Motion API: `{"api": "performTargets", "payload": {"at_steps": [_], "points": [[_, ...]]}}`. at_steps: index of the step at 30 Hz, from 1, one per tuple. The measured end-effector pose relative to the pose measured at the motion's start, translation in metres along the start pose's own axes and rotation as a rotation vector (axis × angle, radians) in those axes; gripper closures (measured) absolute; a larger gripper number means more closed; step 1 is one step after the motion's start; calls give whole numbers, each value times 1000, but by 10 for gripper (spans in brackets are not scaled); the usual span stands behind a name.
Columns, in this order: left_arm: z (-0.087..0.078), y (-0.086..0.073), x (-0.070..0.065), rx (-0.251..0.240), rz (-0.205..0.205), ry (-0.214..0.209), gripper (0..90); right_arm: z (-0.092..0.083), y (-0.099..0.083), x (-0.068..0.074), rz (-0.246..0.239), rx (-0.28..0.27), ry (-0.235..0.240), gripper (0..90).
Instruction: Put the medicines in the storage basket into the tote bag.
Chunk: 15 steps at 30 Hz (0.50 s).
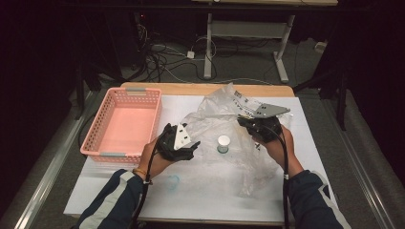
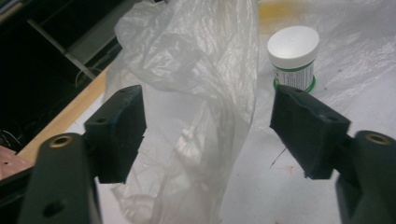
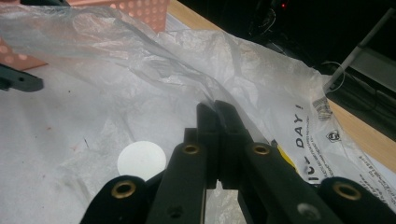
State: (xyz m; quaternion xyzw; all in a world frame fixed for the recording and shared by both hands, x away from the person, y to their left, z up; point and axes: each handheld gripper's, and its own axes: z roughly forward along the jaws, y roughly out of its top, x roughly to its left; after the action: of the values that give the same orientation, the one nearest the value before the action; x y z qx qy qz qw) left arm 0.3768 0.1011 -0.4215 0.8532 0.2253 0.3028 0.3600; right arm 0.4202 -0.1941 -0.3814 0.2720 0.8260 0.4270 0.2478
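Our right claw [image 3: 218, 109] pinches the plastic bag [image 3: 154, 70] shut; our left claw [image 2: 208, 126] gapes around bag film (jar [image 2: 293, 56] beyond).

Lab: floor cables [image 1: 165, 59], worktable [image 1: 200, 191]

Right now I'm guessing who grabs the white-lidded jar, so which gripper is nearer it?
Left. The left gripper hovers open just left of the jar, plastic bag film between its jaws. The right gripper is shut on the bag, up and right of the jar.
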Motion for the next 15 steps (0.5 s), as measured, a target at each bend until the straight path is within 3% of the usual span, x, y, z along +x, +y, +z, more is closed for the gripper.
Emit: {"api": "performTargets", "payload": {"at_steps": [4,6,10,15], "points": [[9,0,-2,58,43,-69,631,0,0,2,-1,0,6,900],[9,-1,-4,65,67,-77,749,0,0,2,-5,1,4,900],[2,-2,0,41,57,-70,845,-1,-3,1,4,2,3,858],[-6,-4,3,31,55,-68,864,-10,-5,1,24,-3,-12,674]]}}
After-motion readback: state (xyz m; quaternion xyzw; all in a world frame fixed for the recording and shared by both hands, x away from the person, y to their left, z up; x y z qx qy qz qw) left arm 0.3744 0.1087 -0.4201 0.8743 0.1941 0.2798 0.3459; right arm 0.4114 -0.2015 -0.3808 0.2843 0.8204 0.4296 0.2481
